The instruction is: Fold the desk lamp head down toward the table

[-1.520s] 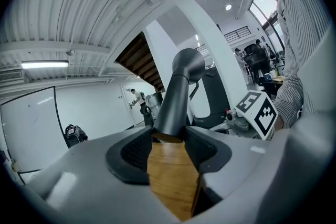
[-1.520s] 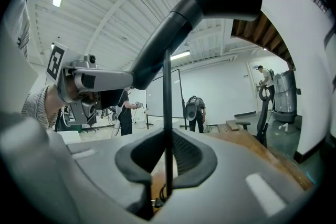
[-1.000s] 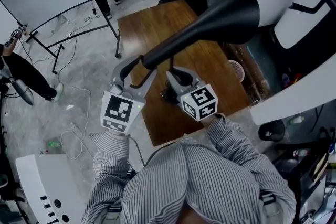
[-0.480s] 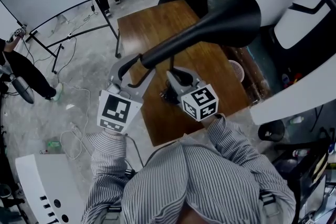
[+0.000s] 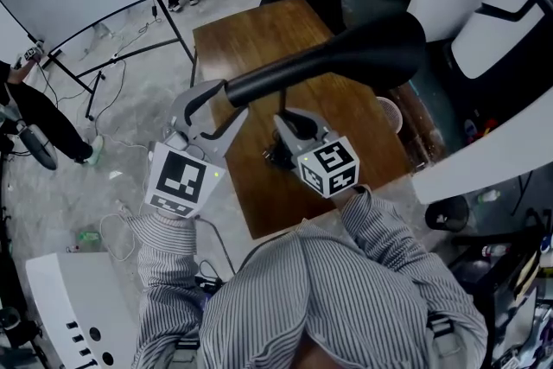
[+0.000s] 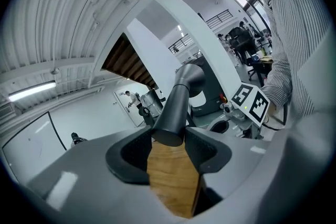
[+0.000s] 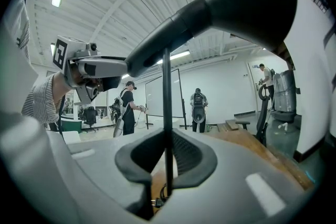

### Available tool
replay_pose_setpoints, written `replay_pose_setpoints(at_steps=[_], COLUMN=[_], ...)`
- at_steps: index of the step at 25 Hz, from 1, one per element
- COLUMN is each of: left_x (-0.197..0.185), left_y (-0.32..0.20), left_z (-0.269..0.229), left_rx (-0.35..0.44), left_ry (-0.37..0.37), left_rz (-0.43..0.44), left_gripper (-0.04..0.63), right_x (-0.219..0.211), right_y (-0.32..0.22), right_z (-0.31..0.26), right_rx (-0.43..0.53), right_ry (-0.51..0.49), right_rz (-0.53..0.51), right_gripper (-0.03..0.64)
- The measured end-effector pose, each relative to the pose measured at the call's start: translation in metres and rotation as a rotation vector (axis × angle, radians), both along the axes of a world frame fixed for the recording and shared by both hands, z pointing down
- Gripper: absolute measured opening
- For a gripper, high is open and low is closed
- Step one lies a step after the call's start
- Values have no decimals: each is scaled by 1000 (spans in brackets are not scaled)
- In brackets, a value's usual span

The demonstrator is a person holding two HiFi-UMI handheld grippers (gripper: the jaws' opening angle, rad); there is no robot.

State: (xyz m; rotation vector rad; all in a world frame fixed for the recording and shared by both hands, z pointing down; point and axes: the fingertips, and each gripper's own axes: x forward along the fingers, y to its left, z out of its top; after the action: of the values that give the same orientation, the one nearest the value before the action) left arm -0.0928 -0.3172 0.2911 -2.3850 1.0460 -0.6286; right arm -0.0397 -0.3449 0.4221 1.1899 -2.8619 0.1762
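lamp head (image 5: 377, 47) well above table (image 5: 251, 39), stem (image 7: 167, 113) near its edge

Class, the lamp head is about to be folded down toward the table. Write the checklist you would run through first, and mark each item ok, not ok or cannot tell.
1. Left claw clamped on the narrow end of the lamp head: ok.
2. Right claw closed on the pole to steady it: ok.
3. Lamp head raised off the table, with room to swing down: ok.
4. Landing spot clear: cannot tell. A round thing lies by the table's edge below the lamp head.
5. Lamp base flat on the table: cannot tell. It is mostly hidden behind the right claw.
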Motion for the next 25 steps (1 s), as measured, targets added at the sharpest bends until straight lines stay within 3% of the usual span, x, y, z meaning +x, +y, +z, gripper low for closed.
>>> replay_pose_setpoints(at_steps=[18,25], left_x=[3,9], left_y=[0,0], left_z=[-37,-46], left_rx=[22,28], left_ry=[-331,-403], left_rz=[100,117], left_gripper=[204,206], right_x=[-1,-1], right_y=[-1,-1], right_z=[0,0], right_rx=[-7,-14], right_ry=[14,18], right_rz=[6,10], right_gripper=[38,38])
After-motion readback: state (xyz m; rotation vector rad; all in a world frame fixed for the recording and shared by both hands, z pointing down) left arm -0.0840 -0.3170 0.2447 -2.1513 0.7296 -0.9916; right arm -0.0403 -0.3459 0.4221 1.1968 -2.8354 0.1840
